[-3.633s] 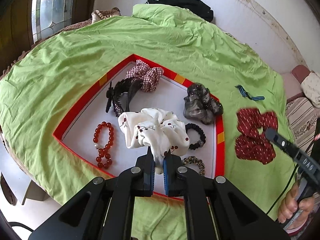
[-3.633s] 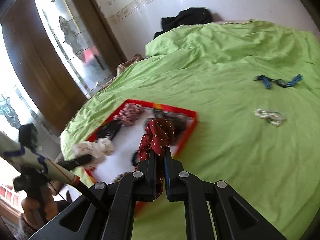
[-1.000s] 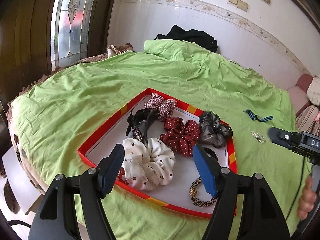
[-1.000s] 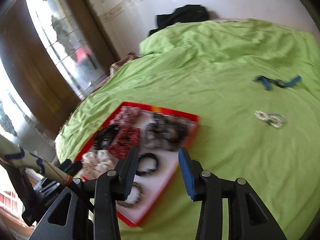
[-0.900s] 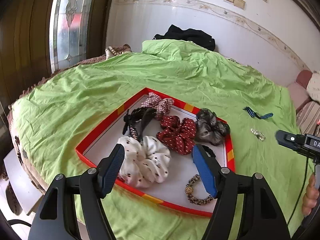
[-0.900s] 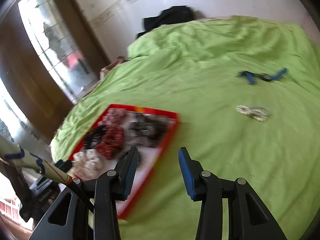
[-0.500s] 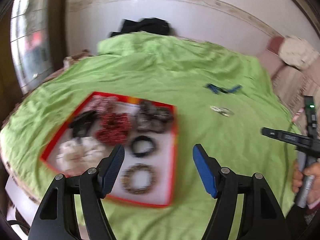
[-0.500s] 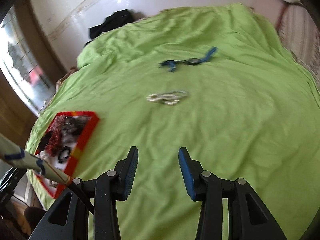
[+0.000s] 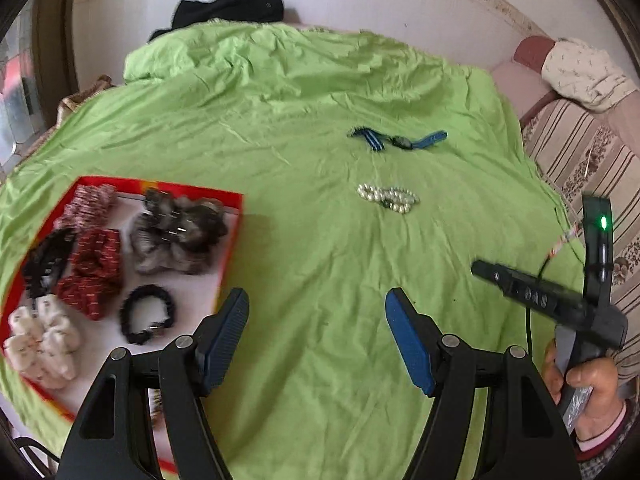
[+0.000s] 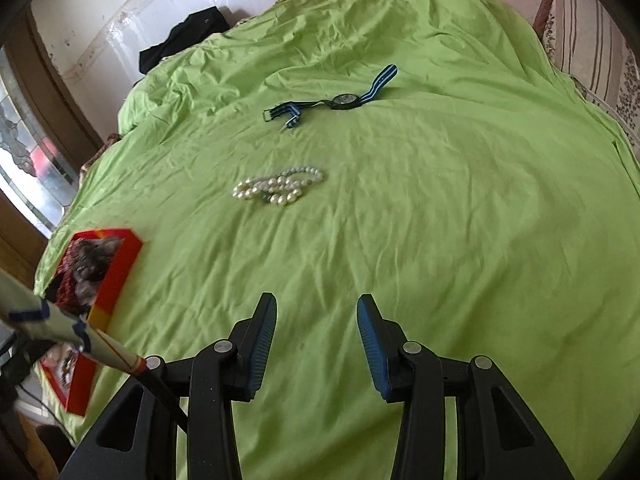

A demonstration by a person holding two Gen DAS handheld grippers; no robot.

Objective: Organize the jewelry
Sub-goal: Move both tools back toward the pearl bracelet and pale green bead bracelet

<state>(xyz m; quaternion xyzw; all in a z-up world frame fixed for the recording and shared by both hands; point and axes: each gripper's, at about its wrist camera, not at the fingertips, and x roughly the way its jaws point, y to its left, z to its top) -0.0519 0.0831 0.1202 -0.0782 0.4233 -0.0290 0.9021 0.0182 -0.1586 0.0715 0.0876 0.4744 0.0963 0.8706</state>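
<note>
A red-rimmed tray (image 9: 236,216) lies on the green bedspread at the left; it also shows in the right wrist view (image 10: 120,268). It holds a grey scrunchie (image 9: 176,232), a red dotted scrunchie (image 9: 94,272), a white scrunchie (image 9: 40,340), a black bracelet (image 9: 148,314) and other hair pieces. A pearl bracelet (image 9: 388,198) (image 10: 278,190) and a blue striped watch (image 9: 396,140) (image 10: 332,100) lie loose on the spread. My left gripper (image 9: 316,320) is open and empty beside the tray. My right gripper (image 10: 316,320) is open and empty, short of the pearls.
A black garment (image 9: 228,8) lies at the far edge by the wall. A striped sofa with a cushion (image 9: 580,148) stands at the right. A window is at the left. The right gripper body and the hand holding it (image 9: 560,312) show in the left wrist view.
Both grippers let go of the white and red scrunchies into the tray and opened. Both views have swung right, away from the tray and toward the pearls and watch.
</note>
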